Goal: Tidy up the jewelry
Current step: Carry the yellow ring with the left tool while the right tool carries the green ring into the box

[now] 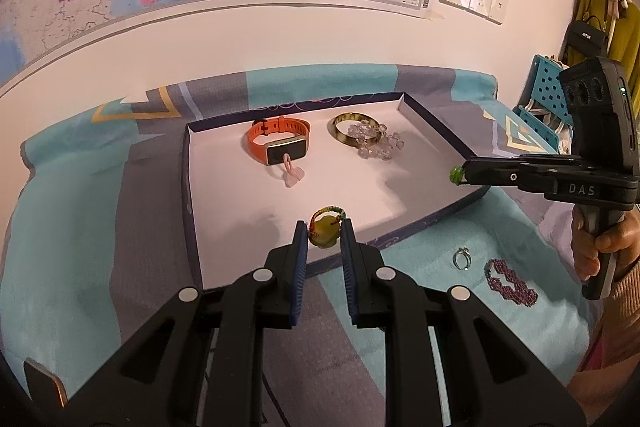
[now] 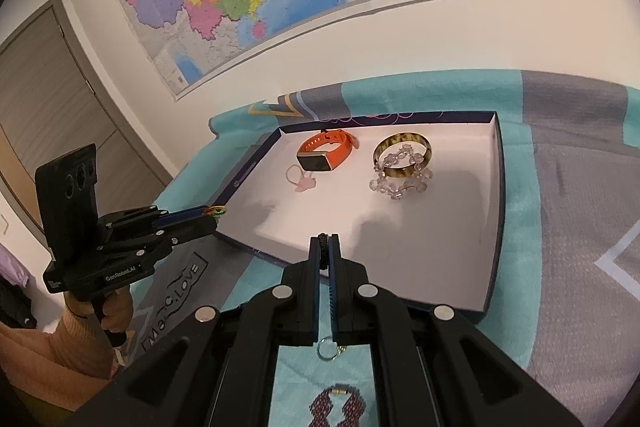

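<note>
A person works two handheld black grippers over a shallow white-lined box lid with dark blue walls (image 1: 192,187) set on a teal and grey blanket (image 1: 80,227). The left gripper (image 1: 325,231) has its blue-padded fingers closed on a yellow-green stone pendant on a multicoloured braided cord (image 1: 326,227), held just above the near edge of the tray. The right gripper (image 2: 329,247) has its jaws nearly together around a dark cord or strand; a small green bead (image 1: 455,174) shows at its tip in the left camera, but what the piece is cannot be made out. Already lying in the tray, ahead of both tools, are an orange-strapped smartwatch (image 1: 278,141), a small pink charm (image 1: 292,175), an amber-patterned bangle (image 1: 354,129) and a clear crystal bead bracelet (image 1: 378,143). Judging by this, roughly half the work is done: a silver ring (image 1: 462,259) and a purple beaded bracelet (image 1: 510,281) remain on the blanket beneath the right gripper, partly hidden from its own camera.
</note>
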`<state>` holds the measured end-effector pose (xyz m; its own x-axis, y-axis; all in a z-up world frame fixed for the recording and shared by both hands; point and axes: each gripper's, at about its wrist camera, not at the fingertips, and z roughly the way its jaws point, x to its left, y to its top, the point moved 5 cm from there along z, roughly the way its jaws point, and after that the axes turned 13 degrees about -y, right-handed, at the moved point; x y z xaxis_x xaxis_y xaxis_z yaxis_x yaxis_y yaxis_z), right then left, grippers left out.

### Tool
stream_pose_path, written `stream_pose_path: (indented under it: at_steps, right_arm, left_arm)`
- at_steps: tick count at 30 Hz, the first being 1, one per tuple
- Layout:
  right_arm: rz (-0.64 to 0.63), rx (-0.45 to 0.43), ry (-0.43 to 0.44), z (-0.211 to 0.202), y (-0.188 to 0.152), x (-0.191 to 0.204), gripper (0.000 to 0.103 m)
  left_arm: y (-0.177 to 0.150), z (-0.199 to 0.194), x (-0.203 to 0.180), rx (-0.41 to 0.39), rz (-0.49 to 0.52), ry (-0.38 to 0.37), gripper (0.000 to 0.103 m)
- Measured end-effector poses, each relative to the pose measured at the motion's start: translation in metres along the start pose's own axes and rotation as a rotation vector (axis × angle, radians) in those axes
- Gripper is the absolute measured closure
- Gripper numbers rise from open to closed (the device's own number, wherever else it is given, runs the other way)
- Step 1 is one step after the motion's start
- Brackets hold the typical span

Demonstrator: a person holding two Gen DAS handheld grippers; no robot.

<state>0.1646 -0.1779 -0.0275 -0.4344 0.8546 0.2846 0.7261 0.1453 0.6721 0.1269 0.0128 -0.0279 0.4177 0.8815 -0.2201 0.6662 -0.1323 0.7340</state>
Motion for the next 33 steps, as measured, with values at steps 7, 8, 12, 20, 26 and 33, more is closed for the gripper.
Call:
stream_pose_path:
  at_steps: [7, 8, 12, 20, 26, 33]
  right_arm:
    - [0.013, 0.028, -0.022, 0.017, 0.009, -0.009, 0.1]
    - [0.014, 0.032, -0.026, 0.021, 0.011, -0.01, 0.1]
    - [0.01, 0.046, -0.04, 0.034, 0.017, -0.011, 0.1]
    - [0.028, 0.068, -0.042, 0.051, 0.025, -0.014, 0.1]
    - [0.041, 0.091, -0.038, 0.062, 0.03, -0.017, 0.1]
    - [0.058, 0.111, -0.034, 0.07, 0.032, -0.019, 0.1]
  left_arm:
    - [0.004, 0.012, 0.007, 0.017, -0.024, -0.01, 0.086]
    - [0.004, 0.014, 0.008, 0.018, -0.025, -0.008, 0.086]
    - [0.008, 0.02, 0.011, 0.024, -0.036, -0.013, 0.086]
    - [0.013, 0.032, 0.019, 0.039, -0.043, 0.002, 0.086]
    - [0.014, 0.04, 0.022, 0.049, -0.051, 0.005, 0.086]
    - [0.018, 0.047, 0.028, 0.056, -0.066, 0.009, 0.086]
